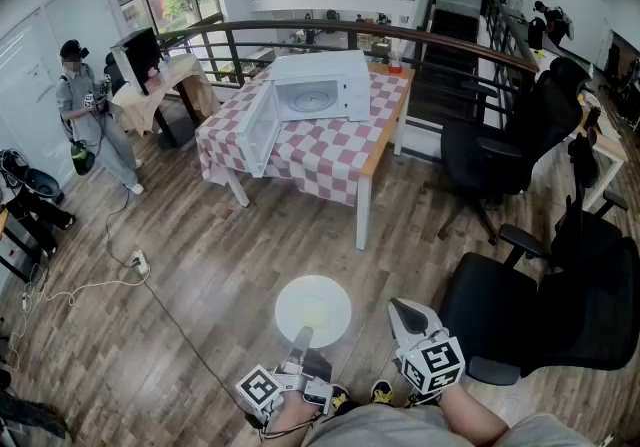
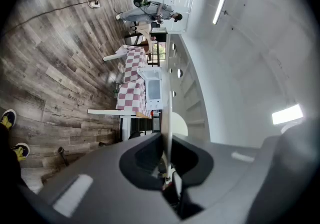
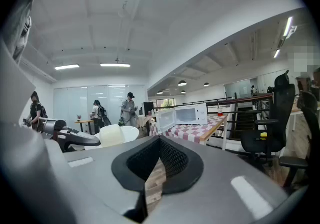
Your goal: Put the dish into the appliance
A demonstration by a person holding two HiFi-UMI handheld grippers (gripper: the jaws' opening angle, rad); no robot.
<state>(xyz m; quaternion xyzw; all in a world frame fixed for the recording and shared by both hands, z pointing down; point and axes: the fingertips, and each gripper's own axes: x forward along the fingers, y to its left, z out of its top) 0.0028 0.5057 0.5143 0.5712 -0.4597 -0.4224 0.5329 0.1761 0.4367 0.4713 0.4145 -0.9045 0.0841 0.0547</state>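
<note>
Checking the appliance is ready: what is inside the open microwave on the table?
The microwave stands with its door swung open. Inside, only a round turntable shows, with no dish on it. The cavity's ceiling is hidden at this angle, and the interior is small in every view.

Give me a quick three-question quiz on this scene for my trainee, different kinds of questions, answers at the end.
1. True or false: the microwave door stands open.
2. What do the left tongs grip? A: a cup. B: the plate. C: nothing.
3. Fill in: the microwave stands on a table covered with a red and white ___ cloth.

Key: 1 true; 2 B; 3 checked.
</note>
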